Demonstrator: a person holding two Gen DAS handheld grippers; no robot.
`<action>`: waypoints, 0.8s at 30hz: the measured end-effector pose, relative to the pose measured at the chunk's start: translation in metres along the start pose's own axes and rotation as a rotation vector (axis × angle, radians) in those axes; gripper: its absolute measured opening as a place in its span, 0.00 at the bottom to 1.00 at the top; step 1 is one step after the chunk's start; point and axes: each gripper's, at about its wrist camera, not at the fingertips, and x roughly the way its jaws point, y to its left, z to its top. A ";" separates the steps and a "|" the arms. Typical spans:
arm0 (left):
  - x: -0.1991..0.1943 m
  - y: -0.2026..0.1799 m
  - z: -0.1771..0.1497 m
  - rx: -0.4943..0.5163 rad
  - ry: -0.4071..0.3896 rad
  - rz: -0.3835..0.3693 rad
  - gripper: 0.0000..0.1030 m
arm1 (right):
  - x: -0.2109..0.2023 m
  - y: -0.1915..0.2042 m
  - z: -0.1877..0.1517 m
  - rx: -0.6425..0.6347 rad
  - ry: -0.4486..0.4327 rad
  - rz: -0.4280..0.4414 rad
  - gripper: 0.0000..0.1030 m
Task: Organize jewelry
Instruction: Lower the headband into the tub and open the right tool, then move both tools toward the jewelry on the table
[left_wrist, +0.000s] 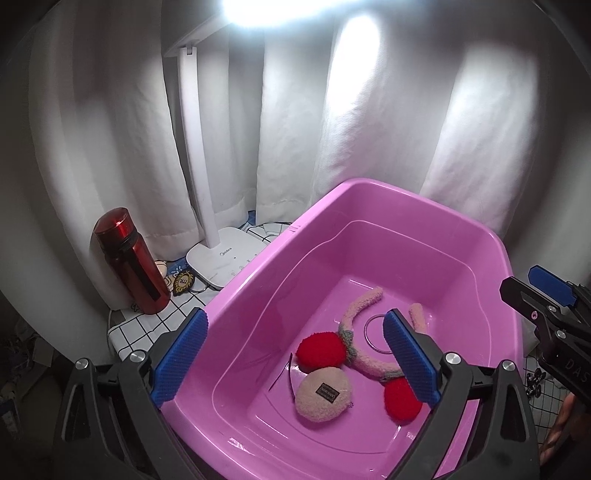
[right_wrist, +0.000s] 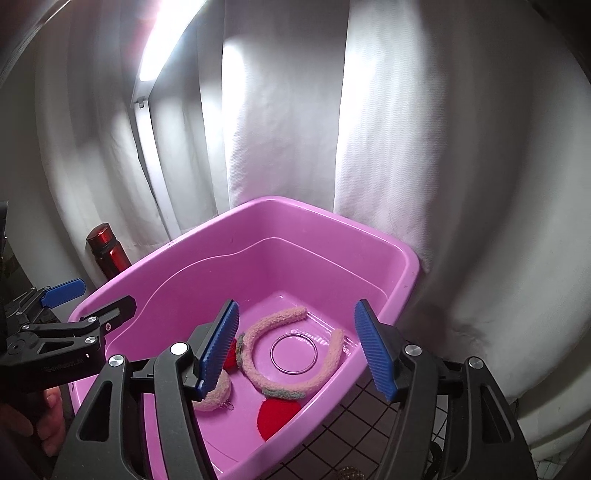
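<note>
A pink plastic tub (left_wrist: 258, 280) (right_wrist: 166, 269) holds a fuzzy pink headband (left_wrist: 354, 314) (right_wrist: 258, 332) with two red pompoms (left_wrist: 319, 350) (right_wrist: 277, 415), a round fuzzy beige pouch (left_wrist: 323, 395) (right_wrist: 218, 397) with a dark label, and a thin black hair clip (left_wrist: 290, 373). My left gripper (left_wrist: 295, 362) is open and empty above the tub's near left side. My right gripper (right_wrist: 299, 350) is open and empty above the tub's near right side, over the headband.
A red bottle (left_wrist: 131, 260) (right_wrist: 107, 249) and a white desk lamp (left_wrist: 221, 258) stand left of the tub on a grid-patterned cloth (left_wrist: 147, 325). White curtains (left_wrist: 369, 129) hang behind. A black wire grid (right_wrist: 354, 435) lies at the tub's right.
</note>
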 end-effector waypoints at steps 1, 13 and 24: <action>-0.001 0.000 -0.001 0.000 0.000 0.001 0.92 | -0.003 0.000 -0.002 0.005 -0.003 0.003 0.62; -0.028 -0.030 -0.025 0.072 0.000 -0.032 0.94 | -0.058 -0.017 -0.050 0.088 -0.036 -0.017 0.64; -0.067 -0.103 -0.056 0.132 -0.010 -0.187 0.94 | -0.139 -0.102 -0.144 0.236 0.050 -0.222 0.65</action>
